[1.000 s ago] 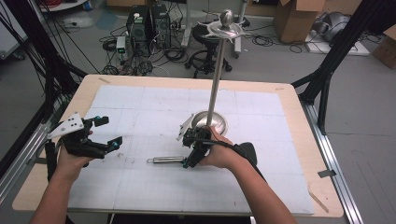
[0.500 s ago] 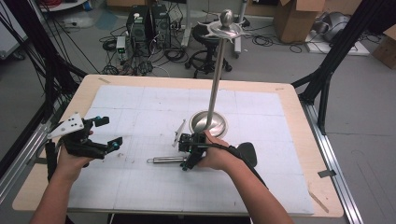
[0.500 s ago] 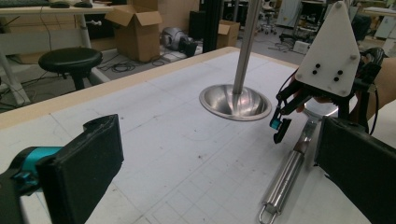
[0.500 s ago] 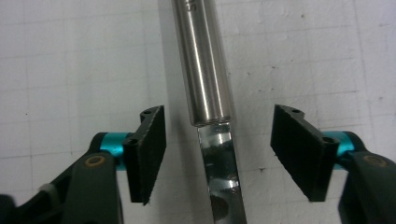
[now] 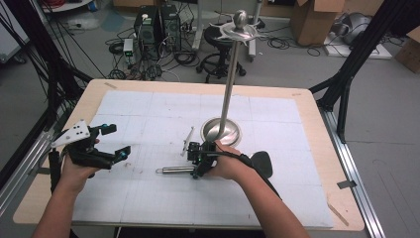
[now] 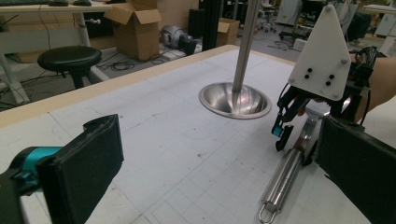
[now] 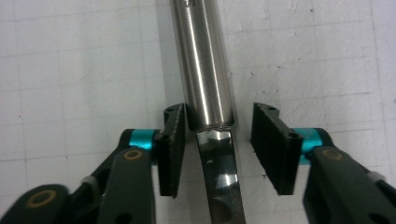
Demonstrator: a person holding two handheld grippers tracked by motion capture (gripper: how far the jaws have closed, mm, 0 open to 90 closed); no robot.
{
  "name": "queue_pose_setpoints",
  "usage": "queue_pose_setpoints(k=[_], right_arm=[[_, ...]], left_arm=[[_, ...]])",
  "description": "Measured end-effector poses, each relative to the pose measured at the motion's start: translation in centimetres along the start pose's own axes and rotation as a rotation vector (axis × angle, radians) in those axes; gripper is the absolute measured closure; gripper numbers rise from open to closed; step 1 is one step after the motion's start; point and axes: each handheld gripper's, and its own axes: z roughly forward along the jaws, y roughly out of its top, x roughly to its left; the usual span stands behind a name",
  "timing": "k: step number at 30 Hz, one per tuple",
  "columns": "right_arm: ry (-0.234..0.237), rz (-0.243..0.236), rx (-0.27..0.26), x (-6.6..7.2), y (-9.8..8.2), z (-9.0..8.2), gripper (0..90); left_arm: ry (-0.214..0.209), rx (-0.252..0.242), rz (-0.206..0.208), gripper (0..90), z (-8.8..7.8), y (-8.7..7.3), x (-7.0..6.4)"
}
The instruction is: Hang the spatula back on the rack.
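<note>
Two claws are in play: the left claw (image 5: 115,142) near the surface's left edge and the right claw (image 5: 196,159) toward its middle. One steel utensil (image 5: 174,170) lies on the surface (image 5: 277,99). One tall steel stand (image 5: 222,130) rises from a single round base. One white mat (image 5: 148,198) covers the surface.

- A polished steel handle (image 7: 203,60) — smooth, mirror-glossy — is seen at 12 o'clock between matt black ribbed pads (image 7: 273,147).
- A shiny metal stand base (image 5: 221,132).
- Matt white gridded sheet (image 5: 148,114) on pale wood table (image 5: 317,114).
</note>
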Motion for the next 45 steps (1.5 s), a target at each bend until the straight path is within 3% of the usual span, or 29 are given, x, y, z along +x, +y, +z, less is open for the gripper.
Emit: queue_pose_setpoints(k=[3,4,6,13,15,16,17,22,24,25,29,31,34,35,41,45], right_arm=[[-0.007,-0.011,0.002,0.2,0.1,0.0,59.3],[0.005,0.010,0.017,0.4,0.1,-0.1,60.0],[-0.009,-0.020,0.007,0.4,0.1,0.0,60.3],[-0.012,-0.033,0.007,0.7,0.1,0.0,67.2],[-0.009,-0.016,0.009,0.8,0.0,-0.1,67.9],[-0.008,-0.033,-0.004,0.7,0.0,0.0,68.0],[-0.003,-0.009,0.006,0.8,0.0,-0.1,68.2],[0.004,-0.029,-0.009,0.6,-0.1,-0.1,68.5],[-0.008,-0.011,-0.002,0.8,-0.1,-0.4,68.6],[-0.019,-0.052,-0.026,0.5,-0.1,-0.5,68.6],[-0.023,-0.025,-0.065,0.6,-0.4,-2.1,68.7],[-0.032,-0.039,-0.115,0.4,-0.7,-3.1,68.7],[-0.038,0.021,-0.150,0.6,-1.4,-5.2,68.9],[-0.056,-0.017,-0.185,0.3,-1.7,-5.9,68.9],[-0.076,0.030,-0.304,0.2,-3.6,-9.6,68.9],[-0.087,0.028,-0.381,0.3,-4.6,-11.4,69.1]], left_arm=[[0.000,-0.001,-0.002,1.7,0.0,0.0,0.0],[0.001,-0.001,-0.003,1.8,0.0,0.0,0.0],[0.001,0.000,-0.002,1.7,0.0,0.0,0.0],[0.003,0.005,0.000,1.7,0.0,0.0,0.0],[0.005,0.005,-0.001,1.7,0.1,0.0,-0.1],[0.004,0.006,0.000,1.7,0.1,0.0,-0.1],[0.003,0.006,0.000,1.8,0.1,0.0,-0.1],[0.002,0.005,0.000,1.7,-0.1,0.0,0.0],[0.004,0.007,0.001,1.7,-0.1,-0.1,0.0],[0.007,0.008,-0.002,1.7,-0.1,-0.1,0.0],[0.008,0.009,-0.001,1.7,-0.1,-0.1,0.0],[0.007,0.007,-0.001,1.7,-0.1,-0.1,0.0],[0.008,0.007,-0.001,1.7,-0.1,-0.1,-0.1],[0.008,0.007,-0.001,1.7,-0.1,-0.1,-0.1],[0.009,0.007,-0.003,1.7,-0.1,-0.1,-0.1],[0.007,0.010,-0.003,1.7,-0.1,-0.2,-0.1]])
